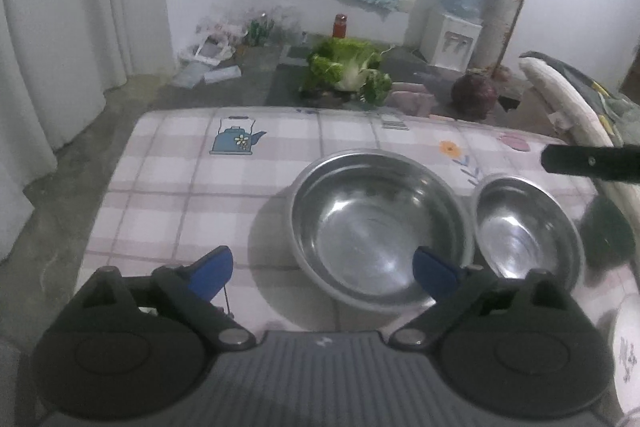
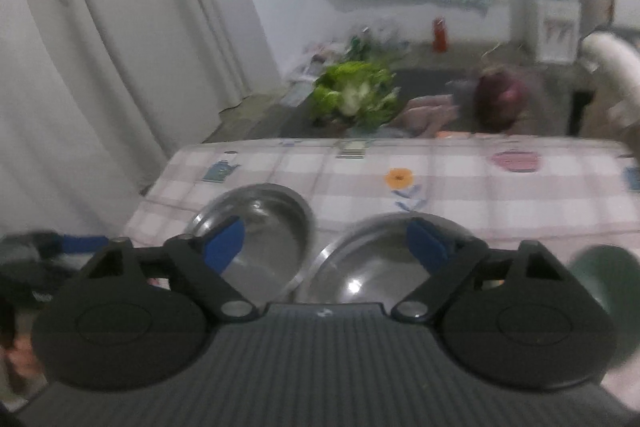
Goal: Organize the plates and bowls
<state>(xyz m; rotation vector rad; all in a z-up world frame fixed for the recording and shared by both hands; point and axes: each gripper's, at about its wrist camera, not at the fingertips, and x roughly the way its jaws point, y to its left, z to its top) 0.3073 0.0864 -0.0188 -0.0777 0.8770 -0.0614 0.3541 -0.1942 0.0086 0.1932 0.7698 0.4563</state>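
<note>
A large steel bowl (image 1: 378, 223) sits just beside a smaller steel bowl (image 1: 526, 227) on the checked tablecloth (image 1: 180, 187). The left gripper (image 1: 324, 273) and right gripper (image 2: 324, 247) hover above them, jaws apart, holding nothing. Behind the table lies a lettuce (image 1: 348, 69).

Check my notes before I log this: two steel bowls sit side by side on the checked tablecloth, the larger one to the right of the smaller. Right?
Not quite. In the left wrist view the larger bowl sits to the left of the smaller bowl, both on the checked tablecloth.
</note>
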